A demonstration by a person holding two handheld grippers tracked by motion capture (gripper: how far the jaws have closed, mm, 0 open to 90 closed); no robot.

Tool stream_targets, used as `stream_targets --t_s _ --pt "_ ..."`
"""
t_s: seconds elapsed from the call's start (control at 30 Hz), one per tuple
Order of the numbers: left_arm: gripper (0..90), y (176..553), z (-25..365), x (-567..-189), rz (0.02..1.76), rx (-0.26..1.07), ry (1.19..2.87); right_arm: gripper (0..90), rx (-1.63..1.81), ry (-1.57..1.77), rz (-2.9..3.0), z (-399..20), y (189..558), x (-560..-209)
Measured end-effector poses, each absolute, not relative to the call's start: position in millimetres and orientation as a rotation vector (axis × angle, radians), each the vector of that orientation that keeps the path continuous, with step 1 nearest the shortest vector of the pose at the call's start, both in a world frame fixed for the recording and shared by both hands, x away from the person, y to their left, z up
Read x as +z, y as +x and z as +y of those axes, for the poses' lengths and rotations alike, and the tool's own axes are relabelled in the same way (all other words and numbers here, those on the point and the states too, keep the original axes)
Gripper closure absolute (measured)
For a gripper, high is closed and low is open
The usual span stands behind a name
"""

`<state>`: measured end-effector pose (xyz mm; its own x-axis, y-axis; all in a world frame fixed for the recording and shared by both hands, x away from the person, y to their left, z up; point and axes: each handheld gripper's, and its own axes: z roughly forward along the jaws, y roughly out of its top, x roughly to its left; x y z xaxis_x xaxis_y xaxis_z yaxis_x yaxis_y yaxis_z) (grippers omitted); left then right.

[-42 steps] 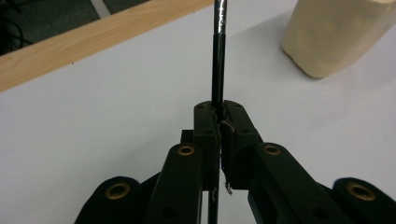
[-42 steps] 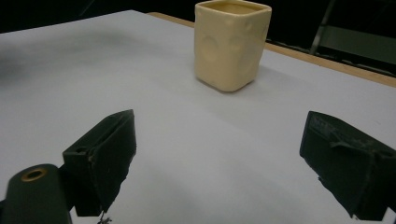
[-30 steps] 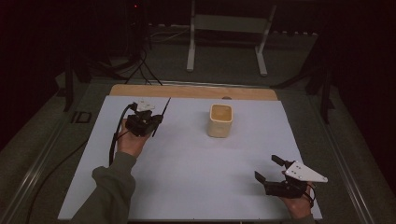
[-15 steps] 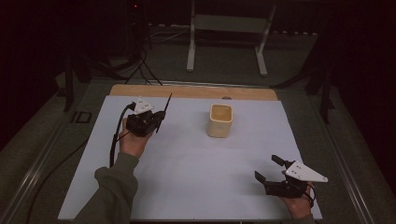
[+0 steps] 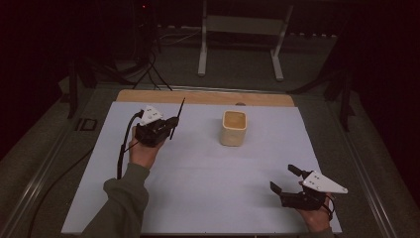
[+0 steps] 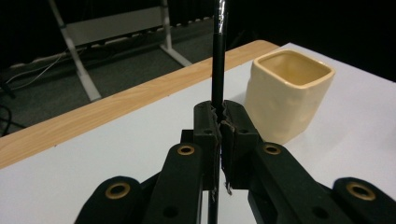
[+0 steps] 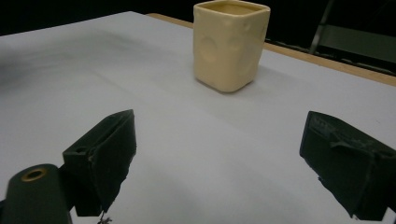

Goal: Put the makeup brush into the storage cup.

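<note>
Your left tongs (image 5: 171, 125) are pinching a thin black stick (image 6: 217, 56), held upright to the left of the cream square ceramic cup (image 5: 233, 127) on the white tabletop (image 5: 198, 173). Pickup looks done; dropping it into the cup remains. Right of the cup, your right tongs (image 5: 283, 179) are spread, holding nothing.

A square cream ceramic cup (image 5: 233, 127) stands on the white table sheet (image 5: 208, 183), toward its far middle. The left gripper (image 5: 171, 125) with its thin black stick (image 5: 177, 118) is left of the cup; the right gripper (image 5: 283, 179) sits near the front right corner.
</note>
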<state>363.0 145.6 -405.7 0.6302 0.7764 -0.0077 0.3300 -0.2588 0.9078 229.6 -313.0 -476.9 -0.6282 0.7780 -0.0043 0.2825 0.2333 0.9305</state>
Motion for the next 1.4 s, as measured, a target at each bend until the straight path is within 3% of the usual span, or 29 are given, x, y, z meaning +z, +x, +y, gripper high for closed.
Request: stream_targets --t_s 0.8,1.4 --pt "86.4 360 144 -405 0.821 0.528 1.794 10.5 1.478 0.943 2.02 -308 258 -452" --pt "86.4 355 137 -404 0.786 0.513 1.79 10.5 1.568 0.808 2.072 -270 298 -413"
